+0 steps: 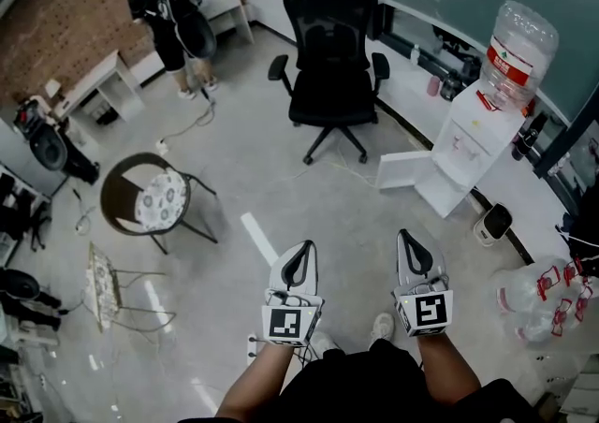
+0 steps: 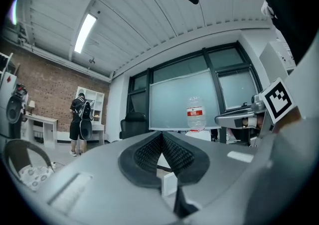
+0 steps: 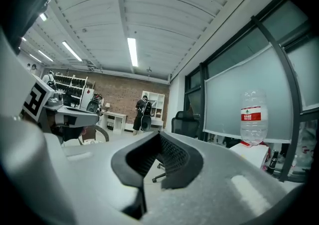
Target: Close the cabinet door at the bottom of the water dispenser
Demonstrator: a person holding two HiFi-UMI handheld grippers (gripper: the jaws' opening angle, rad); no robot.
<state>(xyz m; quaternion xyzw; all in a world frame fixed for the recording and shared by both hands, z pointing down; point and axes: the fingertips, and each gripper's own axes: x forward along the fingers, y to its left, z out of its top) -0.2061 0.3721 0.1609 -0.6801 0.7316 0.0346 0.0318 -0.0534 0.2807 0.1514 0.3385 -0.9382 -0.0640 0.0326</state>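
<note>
Two grippers are held side by side and level, low in the head view. The left gripper [image 1: 306, 248] has its jaws pressed together with nothing between them, which its own view [image 2: 160, 135] confirms. The right gripper [image 1: 404, 239] also has its tips meeting and is empty, as its own view shows [image 3: 159, 136].

The white water dispenser [image 1: 473, 145] stands ahead and to the right of the right gripper, well apart from it, with a clear bottle [image 1: 518, 51] upside down on top. The cabinet door [image 1: 404, 169] at its bottom stands open, swung out from the dispenser on the side nearer the grippers' line. It lies almost straight ahead of the right gripper.

Only bare grey floor [image 1: 281, 178] lies between the grippers and the door. A black office chair [image 1: 330, 65] stands further ahead, beyond the door, with its wheeled base near the door's free edge.

A short white strip [image 1: 257, 236] on the floor lies just ahead and left of the left gripper. A round chair with a patterned cushion [image 1: 150, 196] sits well off to that gripper's left.

To the right of the right gripper is a clear bag of bottles [image 1: 547, 304]. A small black-and-white device [image 1: 493, 223] rests on the floor beside the dispenser's base. A person [image 1: 168, 23] stands far ahead on the left at white shelves.
</note>
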